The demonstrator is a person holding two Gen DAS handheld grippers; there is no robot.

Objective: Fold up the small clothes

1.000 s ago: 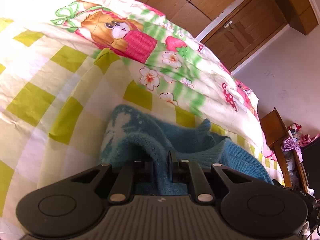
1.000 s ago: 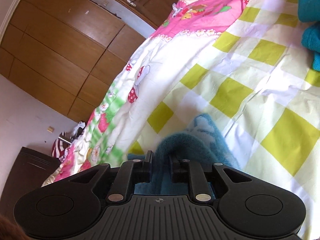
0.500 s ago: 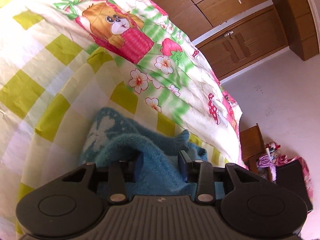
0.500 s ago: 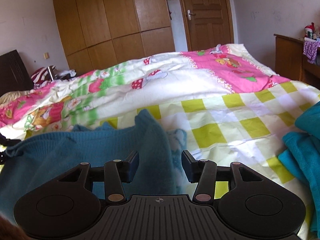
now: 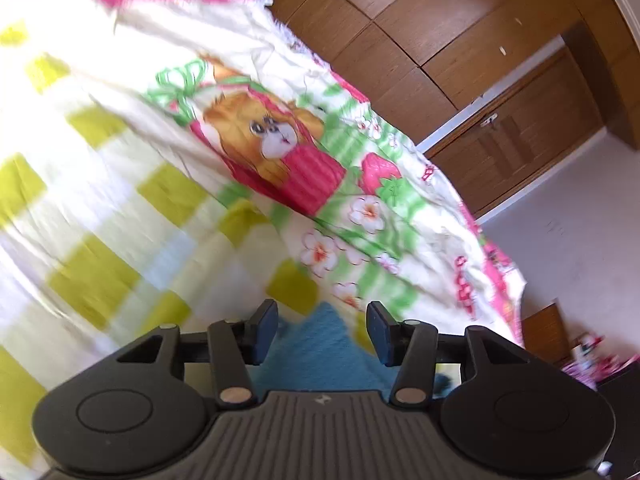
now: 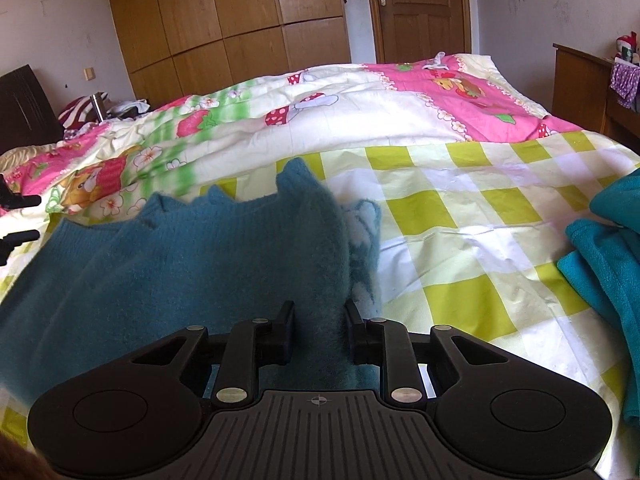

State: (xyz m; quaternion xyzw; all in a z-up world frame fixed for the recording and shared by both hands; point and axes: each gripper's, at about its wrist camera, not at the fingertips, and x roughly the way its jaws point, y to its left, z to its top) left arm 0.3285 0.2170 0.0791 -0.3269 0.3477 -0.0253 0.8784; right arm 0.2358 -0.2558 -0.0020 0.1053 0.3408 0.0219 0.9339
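Left wrist view is pretty smeared with motion blur, so the green-checked sheet (image 5: 96,280) is mostly streaks, and the only bit of the blue knit sweater (image 5: 320,344) you can see is a small peak poking up behind the gripper body, the rest is cut off below. The left gripper (image 5: 322,330) has its jaws standing fairly wide and still opening; the sweater tip sits between them but neither pad looks like it's touching the cloth, so nothing is really being held there. Behind it there's the cartoon-print quilt (image 5: 280,152) and the wooden wardrobe (image 5: 440,40), both tilted hard in the frame. Right wrist view is much sharper. Here the blue knit sweater (image 6: 160,264) lies spread on the green-checked sheet (image 6: 460,232) toward the left and near side of the bed, its left edge running out of frame and its near part hidden under the gripper. The right gripper (image 6: 319,316) is narrow, jaws closing, with a raised fold of the sweater bunched up between the fingers and both pads against it. A pale patterned patch of the knit peeks out just right of that fold, hard to make out what it is. At the far right edge a teal garment (image 6: 604,248) sits on the sheet, cut off by the frame, well apart from the sweater.
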